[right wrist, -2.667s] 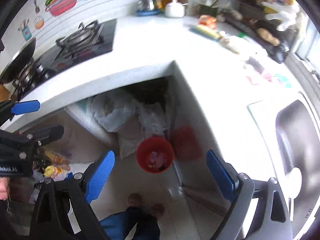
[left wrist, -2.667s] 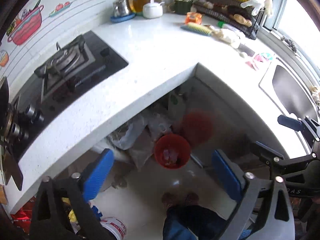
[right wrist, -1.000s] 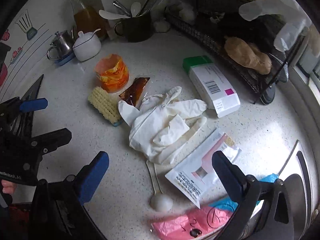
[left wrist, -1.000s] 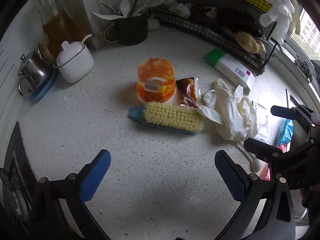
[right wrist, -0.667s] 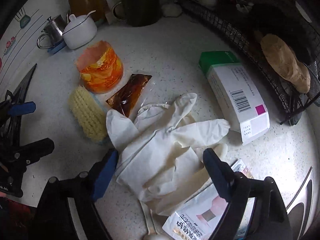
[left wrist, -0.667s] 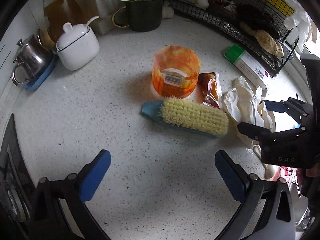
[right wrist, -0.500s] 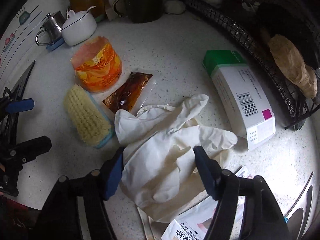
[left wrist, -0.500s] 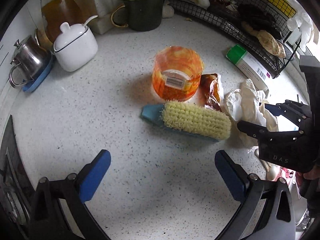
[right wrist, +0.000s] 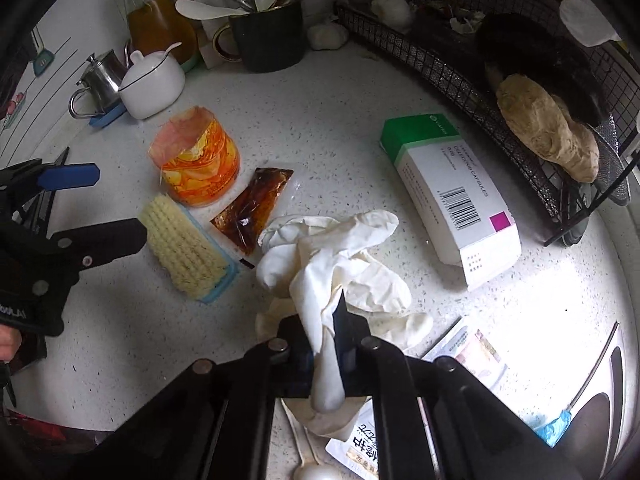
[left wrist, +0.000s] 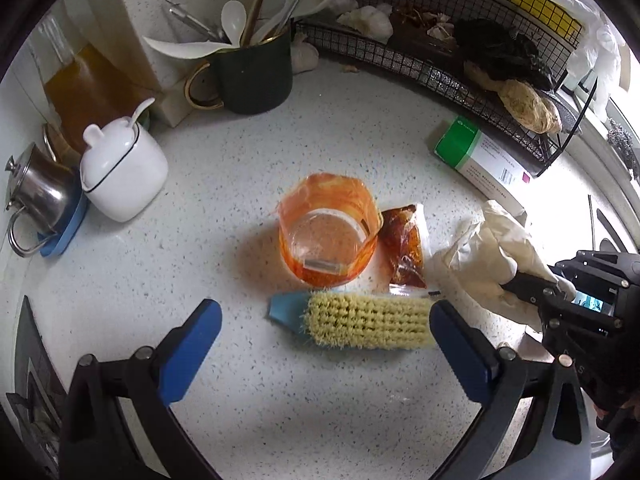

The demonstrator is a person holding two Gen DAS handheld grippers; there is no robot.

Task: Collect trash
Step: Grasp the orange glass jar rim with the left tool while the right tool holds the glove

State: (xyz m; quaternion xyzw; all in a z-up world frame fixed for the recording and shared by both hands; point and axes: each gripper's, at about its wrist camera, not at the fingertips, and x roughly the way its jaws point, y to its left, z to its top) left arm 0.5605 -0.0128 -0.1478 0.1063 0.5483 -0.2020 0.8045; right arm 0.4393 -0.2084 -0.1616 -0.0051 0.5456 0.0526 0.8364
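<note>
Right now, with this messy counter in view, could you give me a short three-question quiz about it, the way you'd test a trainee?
1. True or false: the left gripper is shut.
2. What does the right gripper pinch: A the scrub brush, B the white gloves, C the medicine box?
3. What lies between the orange cup and the gloves?

Key: 1 false, it is open. 2 B. 3 the brown sauce packet.

Left tongs (left wrist: 320, 344) spread wide above the speckled worktop (left wrist: 224, 184), scrubbing brush (left wrist: 360, 320) between the blue tips. Behind the brush, an orange cup (left wrist: 329, 236) and brown sauce packet (left wrist: 404, 248). At right, right tongs (left wrist: 532, 284) clamped on white gloves (left wrist: 480, 256).
</note>
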